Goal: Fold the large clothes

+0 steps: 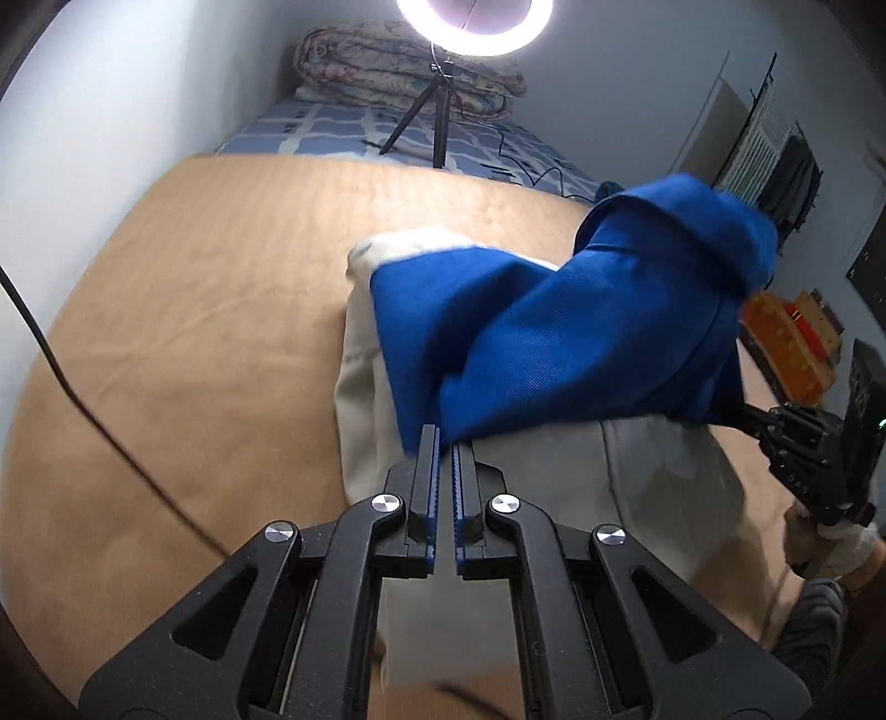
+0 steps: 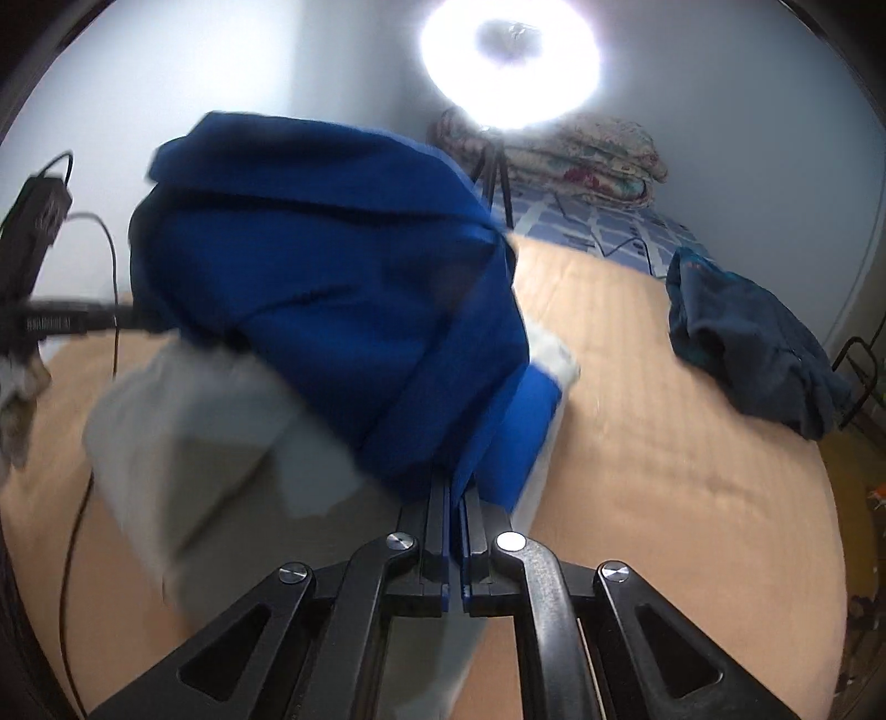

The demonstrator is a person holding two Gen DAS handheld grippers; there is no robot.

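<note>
Both fingers [image 1: 446, 443] [image 2: 455, 498] clamped on blue garment [image 1: 554, 332], beige cloth [image 1: 365, 354] beneath, ring light [image 1: 473, 22] beyond.

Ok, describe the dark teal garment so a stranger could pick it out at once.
Start from the tan blanket covering the bed. Near its far right edge, just before the blue checked sheet, lies a crumpled dark teal garment. Unlike the bright blue cloth and the beige garment, it lies alone in a heap.

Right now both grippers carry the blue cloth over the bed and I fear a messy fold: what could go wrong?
1. The bright blue woven garment hangs bunched between the left gripper and right gripper, so it may land creased.
2. It could drag the flat beige garment beneath it askew.
</note>
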